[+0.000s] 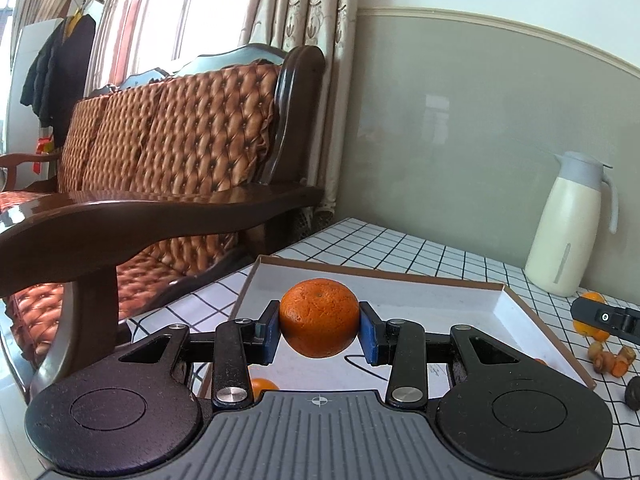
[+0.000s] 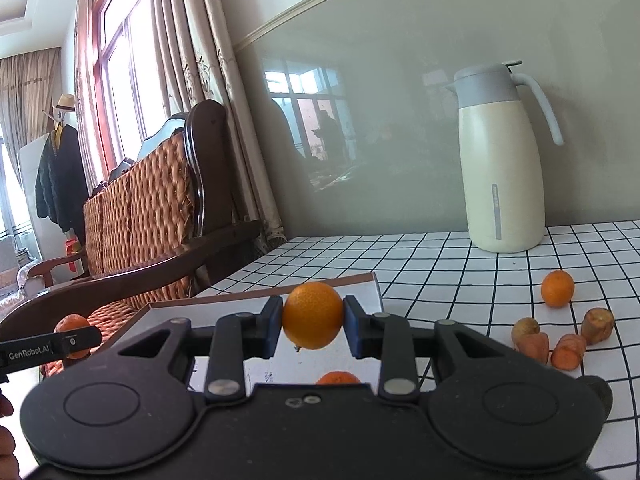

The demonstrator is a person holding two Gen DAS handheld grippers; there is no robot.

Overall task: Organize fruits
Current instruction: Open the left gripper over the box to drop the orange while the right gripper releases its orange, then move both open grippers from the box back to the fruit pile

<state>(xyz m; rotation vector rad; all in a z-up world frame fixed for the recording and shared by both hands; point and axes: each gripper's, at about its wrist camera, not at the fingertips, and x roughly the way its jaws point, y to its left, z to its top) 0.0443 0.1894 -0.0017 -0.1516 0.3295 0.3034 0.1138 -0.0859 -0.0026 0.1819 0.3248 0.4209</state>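
My left gripper [image 1: 319, 330] is shut on a dark orange mandarin [image 1: 319, 316], held above the white shallow box [image 1: 516, 312] with a brown rim. My right gripper [image 2: 313, 326] is shut on a smaller bright orange fruit [image 2: 313, 316], also over the box [image 2: 360, 284]. Another orange [image 2: 338, 378] lies in the box below the right gripper. In the right wrist view the left gripper's finger [image 2: 52, 346] shows at the left edge with its mandarin [image 2: 70, 326] behind it. One loose orange [image 2: 557, 288] sits on the checked tablecloth [image 2: 440, 264].
A cream thermos jug [image 2: 502, 160] stands at the back near the wall. Several carrot pieces [image 2: 560, 344] lie on the cloth at the right. A wooden sofa with quilted cushions [image 1: 172, 152] stands close to the table's left side. A dark round item [image 1: 634, 392] lies by the box.
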